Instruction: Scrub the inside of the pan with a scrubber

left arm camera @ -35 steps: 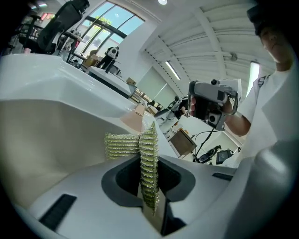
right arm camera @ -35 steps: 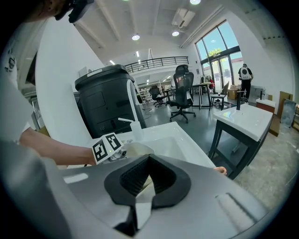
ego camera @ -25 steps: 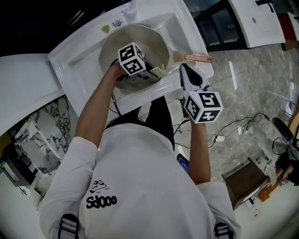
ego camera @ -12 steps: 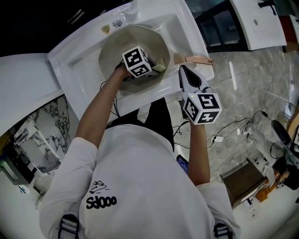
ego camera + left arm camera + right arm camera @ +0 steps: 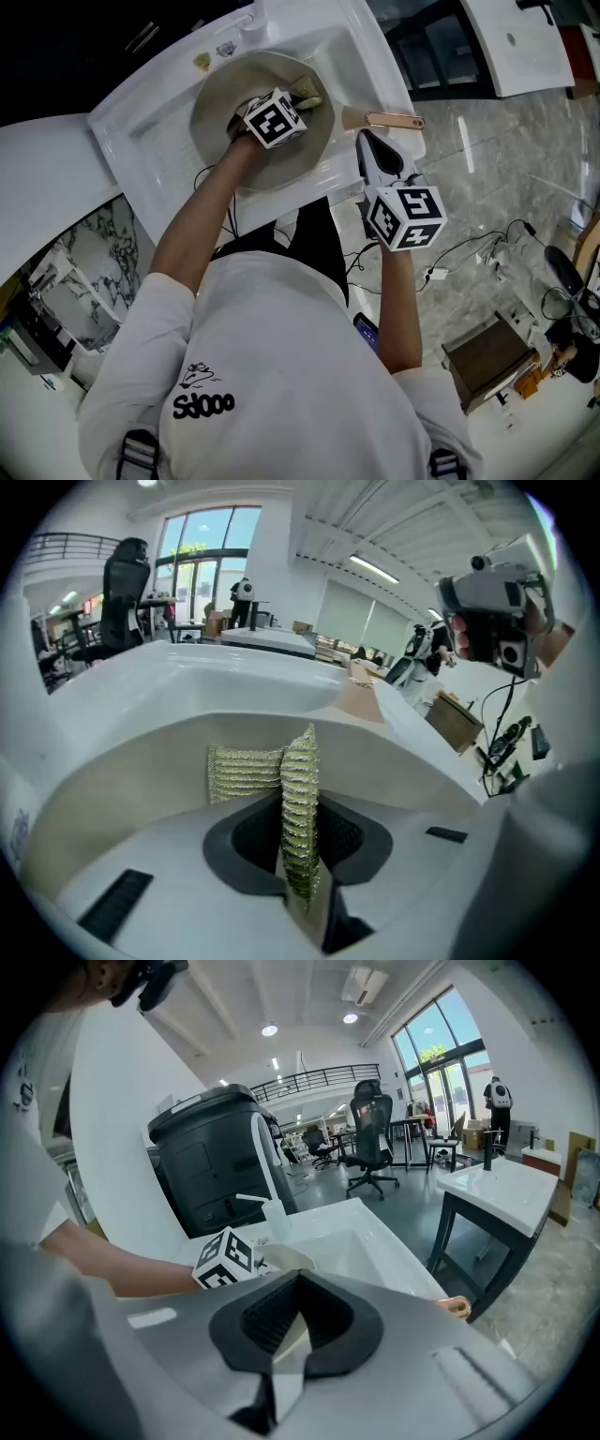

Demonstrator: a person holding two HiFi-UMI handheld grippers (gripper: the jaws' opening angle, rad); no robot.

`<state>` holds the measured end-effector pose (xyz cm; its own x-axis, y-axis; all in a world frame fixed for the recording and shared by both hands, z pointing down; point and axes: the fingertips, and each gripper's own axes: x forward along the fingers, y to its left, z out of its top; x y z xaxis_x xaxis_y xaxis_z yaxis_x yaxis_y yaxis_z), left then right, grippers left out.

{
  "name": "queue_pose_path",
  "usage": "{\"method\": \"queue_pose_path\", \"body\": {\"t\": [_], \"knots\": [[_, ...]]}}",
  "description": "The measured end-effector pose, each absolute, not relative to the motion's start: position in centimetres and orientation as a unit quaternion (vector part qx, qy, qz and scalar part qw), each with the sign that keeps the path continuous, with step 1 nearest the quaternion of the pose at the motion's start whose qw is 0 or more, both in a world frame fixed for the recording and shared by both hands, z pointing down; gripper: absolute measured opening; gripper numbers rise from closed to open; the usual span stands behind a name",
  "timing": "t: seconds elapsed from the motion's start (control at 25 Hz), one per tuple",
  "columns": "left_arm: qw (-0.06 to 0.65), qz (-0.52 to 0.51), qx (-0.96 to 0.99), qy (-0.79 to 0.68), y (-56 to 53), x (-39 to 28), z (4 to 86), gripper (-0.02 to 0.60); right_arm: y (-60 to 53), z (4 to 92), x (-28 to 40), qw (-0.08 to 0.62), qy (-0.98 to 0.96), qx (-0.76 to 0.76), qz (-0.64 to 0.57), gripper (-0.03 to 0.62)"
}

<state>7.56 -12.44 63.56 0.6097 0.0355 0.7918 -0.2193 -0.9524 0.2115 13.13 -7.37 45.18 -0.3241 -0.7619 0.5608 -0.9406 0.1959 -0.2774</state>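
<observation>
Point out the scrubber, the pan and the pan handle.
scrubber [image 5: 300, 817], left gripper view, the folded strip held between the jaws.
pan [image 5: 211, 98], head view, bare inner wall at its left.
pan handle [image 5: 398, 119], head view, its copper-coloured end.

Overhead and two close views of pan [image 5: 214, 103]

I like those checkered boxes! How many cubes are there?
2. One cube rides on the left tool, over the pan. The other cube rides on the right tool, outside the sink, near the pan's handle.
</observation>
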Motion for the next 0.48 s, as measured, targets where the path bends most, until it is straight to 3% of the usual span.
{"method": "queue_pose_path", "body": {"t": [0.48], "knots": [[0.162,0.421,0.869,-0.203,-19.3,4.0,63.0,0.066,-9.0,44.9,13.5,0.152,-0.766,0.547,0.303,0.009]]}}
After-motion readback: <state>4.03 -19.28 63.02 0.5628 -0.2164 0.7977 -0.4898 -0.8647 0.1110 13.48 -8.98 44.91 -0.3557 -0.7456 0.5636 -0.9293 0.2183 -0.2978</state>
